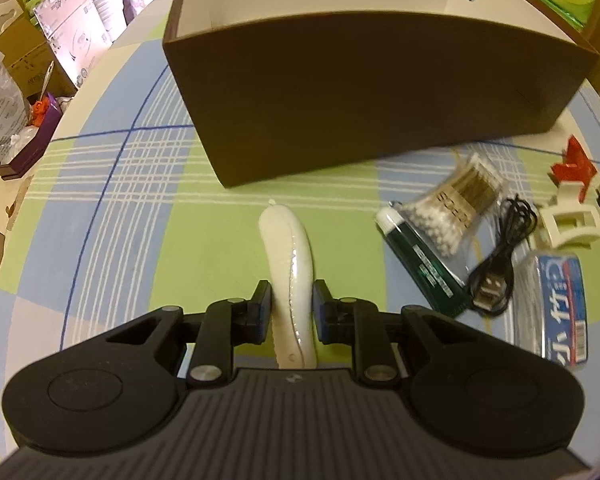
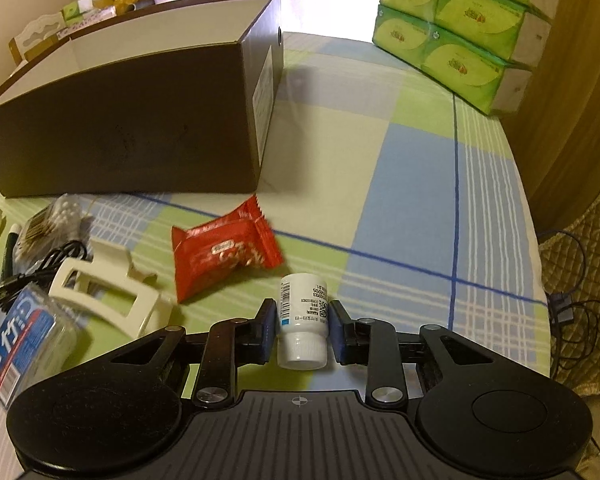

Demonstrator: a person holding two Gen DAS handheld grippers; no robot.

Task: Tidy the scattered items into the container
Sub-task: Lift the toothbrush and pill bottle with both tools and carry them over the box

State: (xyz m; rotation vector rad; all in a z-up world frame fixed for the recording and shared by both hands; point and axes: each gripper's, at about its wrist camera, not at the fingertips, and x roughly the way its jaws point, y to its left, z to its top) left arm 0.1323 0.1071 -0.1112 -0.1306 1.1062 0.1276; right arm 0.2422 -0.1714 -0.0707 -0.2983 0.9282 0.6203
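An open brown box (image 1: 380, 100) with a white inside stands at the back of the checked tablecloth; in the right wrist view the box (image 2: 120, 140) is at the left. My left gripper (image 1: 292, 312) is shut on a long white sachet (image 1: 286, 240) that points toward the box. A small white bottle (image 2: 302, 304) lies cap toward the camera, and my right gripper (image 2: 303, 320) is shut on it. Scattered nearby are a red snack packet (image 2: 224, 252), a cream hair claw (image 2: 108, 292), a cotton swab bag (image 1: 460, 200), a green tube (image 1: 424, 256) and a black USB cable (image 1: 500, 264).
A blue-labelled clear pack (image 2: 20, 344) lies at the near left. Stacked green tissue packs (image 2: 460, 28) stand at the back right by a wooden wall. The table's rounded edge (image 2: 536, 240) drops off on the right. Boxes and bags (image 1: 40, 60) crowd the floor to the left.
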